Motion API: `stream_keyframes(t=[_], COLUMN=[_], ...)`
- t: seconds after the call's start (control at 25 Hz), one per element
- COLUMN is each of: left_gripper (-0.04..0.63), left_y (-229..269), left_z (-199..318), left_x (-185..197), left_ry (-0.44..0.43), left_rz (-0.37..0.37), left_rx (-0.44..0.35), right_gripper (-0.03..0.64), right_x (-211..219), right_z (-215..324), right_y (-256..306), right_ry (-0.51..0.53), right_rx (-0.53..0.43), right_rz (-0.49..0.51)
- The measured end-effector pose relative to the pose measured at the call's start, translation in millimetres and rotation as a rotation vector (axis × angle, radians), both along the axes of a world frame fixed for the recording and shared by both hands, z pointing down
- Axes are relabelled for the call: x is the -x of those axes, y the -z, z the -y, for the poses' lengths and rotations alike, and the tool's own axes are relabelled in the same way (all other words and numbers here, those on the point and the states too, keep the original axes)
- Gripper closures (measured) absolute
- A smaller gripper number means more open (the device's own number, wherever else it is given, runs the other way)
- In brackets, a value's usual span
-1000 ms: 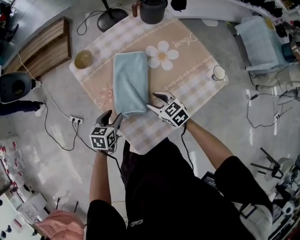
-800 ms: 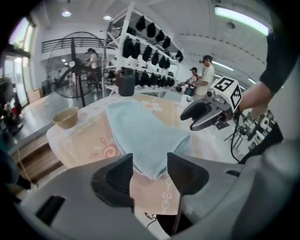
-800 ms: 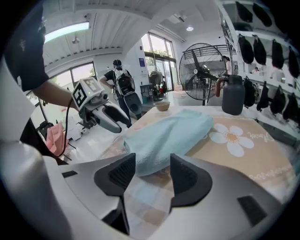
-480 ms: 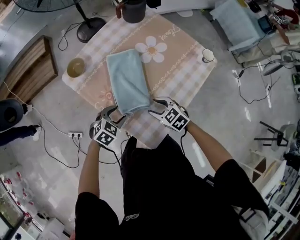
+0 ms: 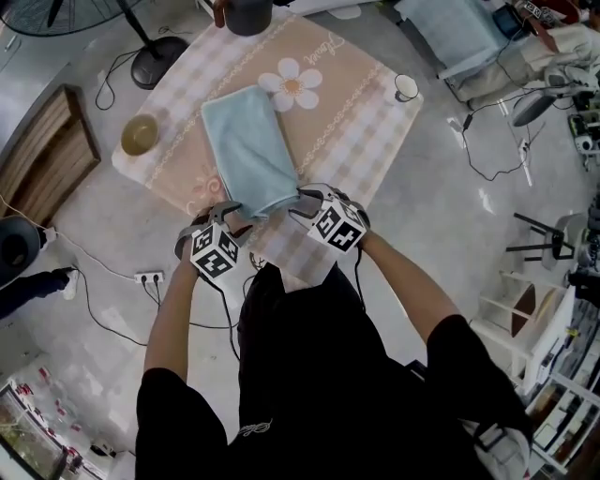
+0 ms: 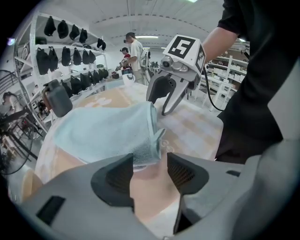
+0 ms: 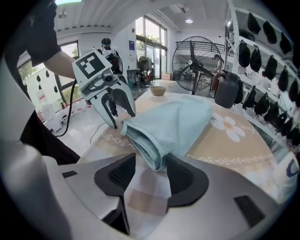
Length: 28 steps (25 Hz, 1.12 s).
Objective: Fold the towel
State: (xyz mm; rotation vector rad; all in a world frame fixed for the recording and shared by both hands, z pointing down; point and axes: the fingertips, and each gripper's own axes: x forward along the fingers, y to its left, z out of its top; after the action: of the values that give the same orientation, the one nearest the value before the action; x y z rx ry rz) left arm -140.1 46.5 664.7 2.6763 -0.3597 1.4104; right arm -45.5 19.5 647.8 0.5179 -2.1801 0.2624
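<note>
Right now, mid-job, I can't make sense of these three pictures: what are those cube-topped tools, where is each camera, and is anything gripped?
There is no robot here. A person holds a two-jawed claw in each hand, and the patterned cubes are part of the claws. The head view looks down from the person's head. It shows the left claw and right claw at the near end of a folded light-blue towel. The other two pictures come from a camera riding on each claw, looking along its jaws. The towel lies on a checked tablecloth, along with a bowl, a cup and a dark jug. Both claws are open, with a near corner of the towel between each pair of jaws. Nothing is gripped yet.
</note>
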Motion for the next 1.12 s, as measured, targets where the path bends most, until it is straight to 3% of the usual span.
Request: stream_keyframes(t=[0.16, 0.56, 0.64, 1.12], left_gripper=[0.385, 0.391, 0.394, 0.485], left_y=[-9.5, -17.8, -17.5, -15.7], left_z=[6.8, 18.4, 21.0, 29.9], left_x=[-2.4, -4.2, -4.1, -0.7], left_ry=[-0.044, 0.031, 0.068, 0.221], left_rz=[0.028, -0.015, -0.044, -0.103], left_rx=[0.000, 0.067, 0.090, 0.130], right_gripper=[0.408, 0.413, 0.456, 0.545], right_x=[2.0, 1.1, 1.0, 2.5], right_z=[1.2, 7.0, 10.8, 17.3], right_y=[-7.0, -26.9, -26.1, -17.9], right_ry=[0.075, 0.252, 0.252, 0.176], right_rx=[-0.038, -0.034, -0.015, 0.056], right_rz=[-0.066, -0.171, -0.157, -0.074])
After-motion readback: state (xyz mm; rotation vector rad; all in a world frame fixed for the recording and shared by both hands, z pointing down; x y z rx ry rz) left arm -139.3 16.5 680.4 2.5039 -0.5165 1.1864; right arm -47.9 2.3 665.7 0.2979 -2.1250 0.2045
